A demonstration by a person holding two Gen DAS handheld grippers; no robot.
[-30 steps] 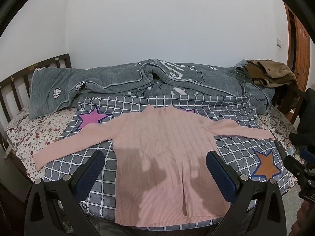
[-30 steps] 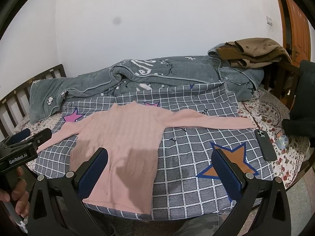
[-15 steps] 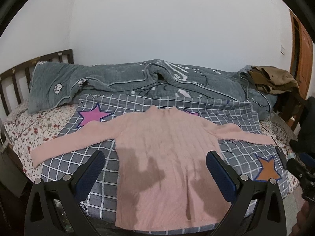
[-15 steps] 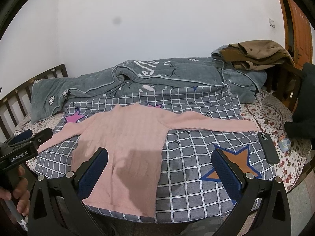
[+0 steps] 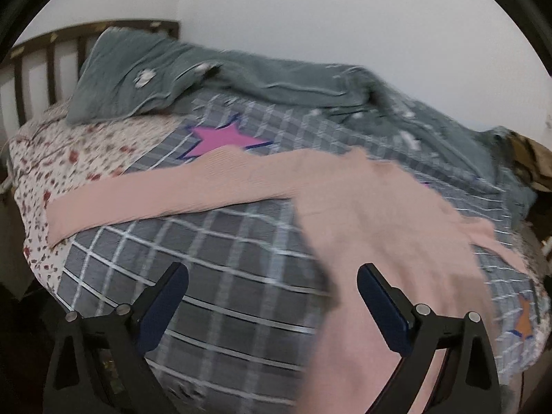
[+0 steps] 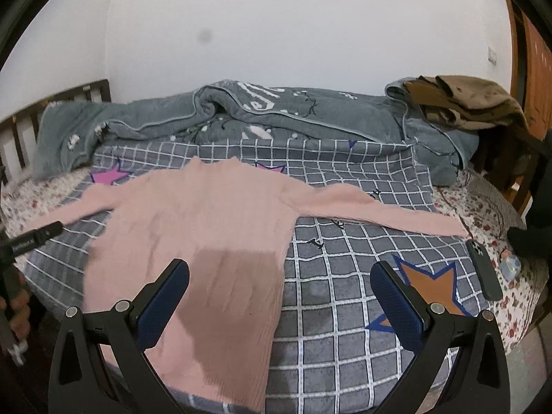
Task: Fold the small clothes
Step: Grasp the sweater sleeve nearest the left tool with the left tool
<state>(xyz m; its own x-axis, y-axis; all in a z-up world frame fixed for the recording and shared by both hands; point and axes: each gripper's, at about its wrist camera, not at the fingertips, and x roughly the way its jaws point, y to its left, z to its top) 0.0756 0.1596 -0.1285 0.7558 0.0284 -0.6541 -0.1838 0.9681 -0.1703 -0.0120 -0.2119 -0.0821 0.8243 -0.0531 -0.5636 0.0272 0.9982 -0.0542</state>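
Note:
A pink ribbed sweater [image 6: 207,227] lies flat and spread out, sleeves stretched to both sides, on a grey checked blanket [image 6: 345,276]. In the left wrist view the sweater [image 5: 379,227] fills the right side and its left sleeve [image 5: 155,196] reaches left. My left gripper [image 5: 272,296] is open and empty, above the blanket near the sweater's left edge. My right gripper [image 6: 279,296] is open and empty, above the sweater's right hem. The left gripper also shows at the left edge of the right wrist view [image 6: 31,238].
A grey quilt [image 6: 276,117] is bunched along the back of the bed. Brown clothes [image 6: 465,100] lie at the back right. A dark phone [image 6: 483,269] and a small bottle [image 6: 510,264] lie on the flowered sheet at the right. A wooden headboard [image 5: 51,51] stands on the left.
My left gripper has swung left and closer to the bed, now facing the left sleeve, with motion blur. My right gripper has moved slightly nearer. The sweater has not moved.

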